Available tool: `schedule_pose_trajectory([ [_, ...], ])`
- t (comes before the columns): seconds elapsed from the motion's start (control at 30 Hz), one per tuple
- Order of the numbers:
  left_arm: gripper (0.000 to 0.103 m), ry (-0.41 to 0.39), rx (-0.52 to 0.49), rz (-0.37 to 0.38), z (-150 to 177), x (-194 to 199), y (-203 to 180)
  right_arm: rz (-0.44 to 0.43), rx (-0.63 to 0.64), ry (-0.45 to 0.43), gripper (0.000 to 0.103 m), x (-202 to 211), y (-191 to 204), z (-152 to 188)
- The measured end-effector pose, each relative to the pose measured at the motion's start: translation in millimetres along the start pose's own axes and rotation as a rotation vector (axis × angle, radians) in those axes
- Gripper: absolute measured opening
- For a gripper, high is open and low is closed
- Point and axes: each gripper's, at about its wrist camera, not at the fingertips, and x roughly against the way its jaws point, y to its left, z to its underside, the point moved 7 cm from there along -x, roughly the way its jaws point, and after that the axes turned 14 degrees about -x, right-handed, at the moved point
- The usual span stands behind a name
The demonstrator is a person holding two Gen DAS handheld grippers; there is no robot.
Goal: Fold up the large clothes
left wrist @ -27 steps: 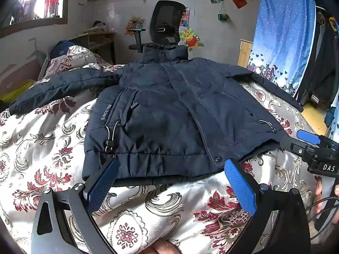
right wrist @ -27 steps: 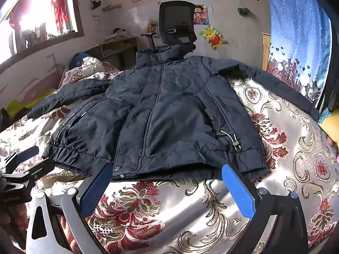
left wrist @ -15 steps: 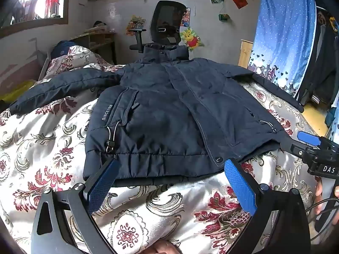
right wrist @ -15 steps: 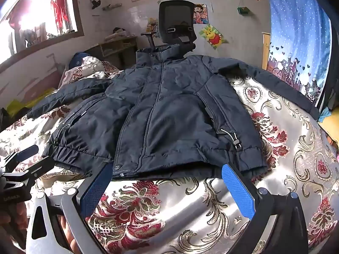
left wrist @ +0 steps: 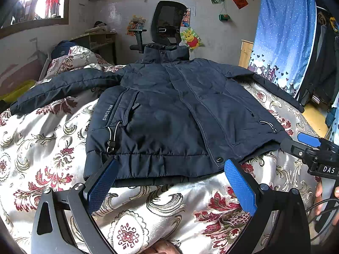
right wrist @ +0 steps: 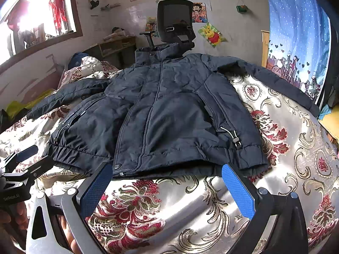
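1. Almost nothing has changed over the last second: the navy jacket (left wrist: 169,114) lies flat, front up, sleeves spread on the bed (left wrist: 46,148), so folding hasn't begun.
2. My left gripper (left wrist: 169,180) hovers released at the hem.
3. My right gripper (right wrist: 167,180) does likewise, holding nothing.

Your window (right wrist: 40,19) at the upper left blows out white, and the satin bedspread (right wrist: 211,194) throws glare near its front edge. Everything's sharp, but fisheye bends the edges, corners go black.
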Motion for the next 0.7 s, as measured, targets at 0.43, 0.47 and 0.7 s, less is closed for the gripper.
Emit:
schedule_pose_trajectory([
  [0.43, 0.098, 0.000, 0.000, -0.001, 0.3, 1.1, 0.9, -0.001, -0.003, 0.003, 0.103, 0.0, -0.2, 0.4],
  [0.47, 0.098, 0.000, -0.001, -0.001, 0.2, 1.3, 1.1, -0.001, -0.004, 0.003, 0.103, 0.0, -0.3, 0.4],
  [0.7, 0.098, 0.000, -0.001, -0.001, 0.1, 1.0, 0.6, -0.001, -0.004, 0.004, 0.103, 0.5, -0.3, 0.4],
])
